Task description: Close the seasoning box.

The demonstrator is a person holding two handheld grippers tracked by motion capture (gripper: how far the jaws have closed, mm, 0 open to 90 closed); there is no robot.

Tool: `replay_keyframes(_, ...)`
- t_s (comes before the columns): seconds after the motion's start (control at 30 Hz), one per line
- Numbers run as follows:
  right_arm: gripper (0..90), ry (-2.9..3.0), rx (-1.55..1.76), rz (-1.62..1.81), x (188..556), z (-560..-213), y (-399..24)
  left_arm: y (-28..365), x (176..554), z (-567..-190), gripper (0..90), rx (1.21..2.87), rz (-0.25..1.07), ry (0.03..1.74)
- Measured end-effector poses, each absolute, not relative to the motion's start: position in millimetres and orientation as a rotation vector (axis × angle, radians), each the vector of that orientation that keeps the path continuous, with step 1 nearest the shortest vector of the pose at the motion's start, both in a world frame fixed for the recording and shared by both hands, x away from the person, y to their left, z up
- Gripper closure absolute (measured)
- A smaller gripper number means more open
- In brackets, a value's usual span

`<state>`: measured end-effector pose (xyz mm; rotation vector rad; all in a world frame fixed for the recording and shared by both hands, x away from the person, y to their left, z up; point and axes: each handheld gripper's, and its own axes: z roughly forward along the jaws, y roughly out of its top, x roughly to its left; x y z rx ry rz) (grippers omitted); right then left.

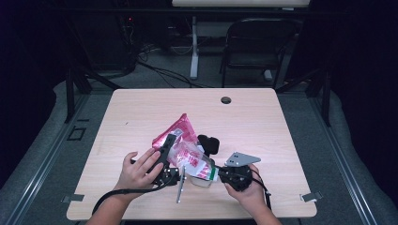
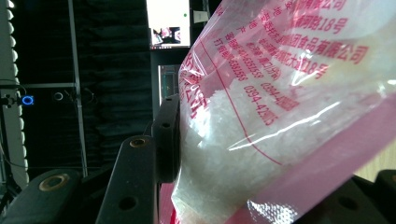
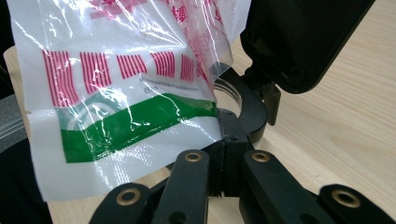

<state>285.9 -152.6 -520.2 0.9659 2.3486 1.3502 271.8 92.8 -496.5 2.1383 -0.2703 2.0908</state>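
Pale wood-grain table (image 1: 263, 117) in a dark room, with one cable hole (image 1: 226, 100) near its far edge.

Item: one clear plastic bag (image 1: 185, 150) with red print and a green band, holding white granules. It is near the table's near edge, between two hand-held grippers. Its long axis runs from the pink far-left end toward the white-and-green near-right end.

Left gripper (image 1: 165, 157): clamped on the granule-filled part of the bag, one pad (image 2: 168, 140) pressed against the film.

Right gripper (image 1: 223, 173): jaws closed together at the bag's green-banded corner; whether film is pinched between them cannot be told.

One black object (image 1: 210, 143) lies just beyond the bag.
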Motion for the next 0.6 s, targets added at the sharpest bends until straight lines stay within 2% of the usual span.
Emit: replay_keyframes(0.6,90.0,2.348,0.966,1.349,285.9,-520.2,-152.5,93.1,272.0,-496.6,61.7,2.139,2.088,-0.271)
